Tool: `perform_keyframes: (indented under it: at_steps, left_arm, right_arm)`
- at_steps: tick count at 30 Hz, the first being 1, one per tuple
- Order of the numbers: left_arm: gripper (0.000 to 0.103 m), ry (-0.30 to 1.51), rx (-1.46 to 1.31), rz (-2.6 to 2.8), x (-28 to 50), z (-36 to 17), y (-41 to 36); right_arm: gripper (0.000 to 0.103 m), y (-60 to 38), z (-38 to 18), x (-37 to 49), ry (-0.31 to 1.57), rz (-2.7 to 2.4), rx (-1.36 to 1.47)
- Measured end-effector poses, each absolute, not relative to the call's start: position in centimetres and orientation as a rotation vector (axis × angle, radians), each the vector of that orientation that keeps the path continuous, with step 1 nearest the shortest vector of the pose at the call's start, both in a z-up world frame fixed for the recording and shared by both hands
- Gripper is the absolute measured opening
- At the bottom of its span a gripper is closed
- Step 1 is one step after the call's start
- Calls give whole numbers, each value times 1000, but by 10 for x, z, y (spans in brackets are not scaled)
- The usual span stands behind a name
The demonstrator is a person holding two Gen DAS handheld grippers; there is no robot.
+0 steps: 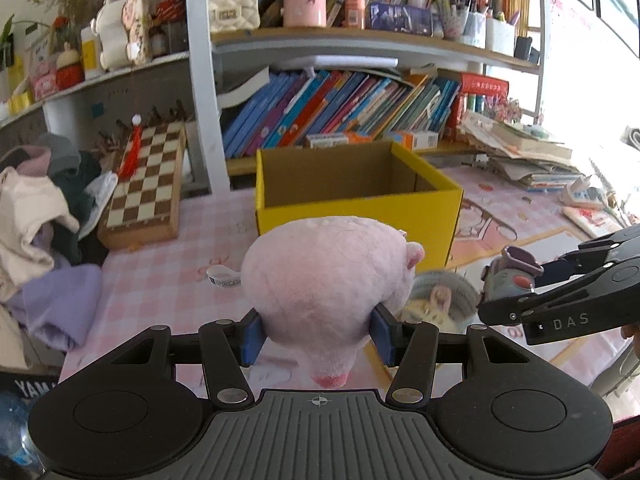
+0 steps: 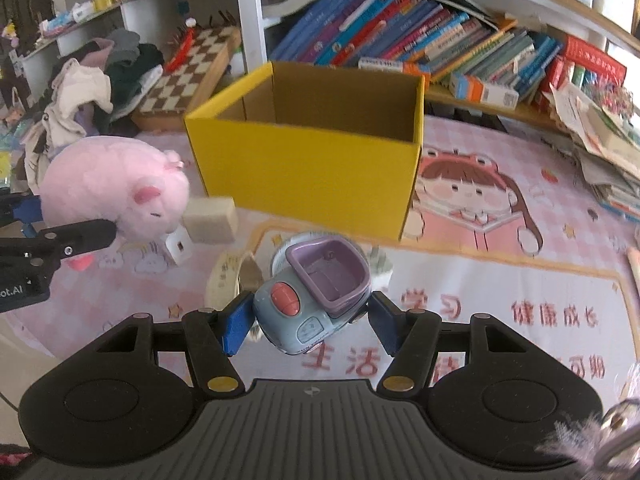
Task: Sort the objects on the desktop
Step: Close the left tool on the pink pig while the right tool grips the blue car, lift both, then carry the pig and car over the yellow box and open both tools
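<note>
My left gripper (image 1: pixel 318 334) is shut on a pink plush pig (image 1: pixel 328 284) and holds it above the pink desk mat, in front of the open yellow cardboard box (image 1: pixel 360 204). My right gripper (image 2: pixel 308 326) is shut on a grey-blue toy car with a purple seat (image 2: pixel 316 300), held above the mat in front of the same box (image 2: pixel 312 168). The pig (image 2: pixel 116 188) and the left gripper show at the left of the right wrist view. The toy car (image 1: pixel 512 276) shows at the right of the left wrist view.
A beige block (image 2: pixel 210 220), a tape roll (image 2: pixel 228 280) and a round tin (image 1: pixel 440 300) lie on the mat. A chessboard (image 1: pixel 148 184) and a clothes pile (image 1: pixel 44 208) sit at the left. Bookshelves (image 1: pixel 340 112) stand behind the box; stacked papers (image 1: pixel 528 156) at the right.
</note>
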State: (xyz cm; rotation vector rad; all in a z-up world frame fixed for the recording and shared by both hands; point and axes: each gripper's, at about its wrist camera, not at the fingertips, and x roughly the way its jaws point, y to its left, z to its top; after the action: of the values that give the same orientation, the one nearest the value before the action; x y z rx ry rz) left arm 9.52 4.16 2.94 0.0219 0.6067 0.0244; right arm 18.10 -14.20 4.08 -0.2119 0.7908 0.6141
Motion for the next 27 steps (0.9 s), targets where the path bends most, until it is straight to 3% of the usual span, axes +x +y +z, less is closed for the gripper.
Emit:
perform_keyframes:
  at_steps: [27]
  left_arm:
    - [53,548,95,32,199,65,29]
  right_arm:
    - [60,-125,99,300,566,764,-297]
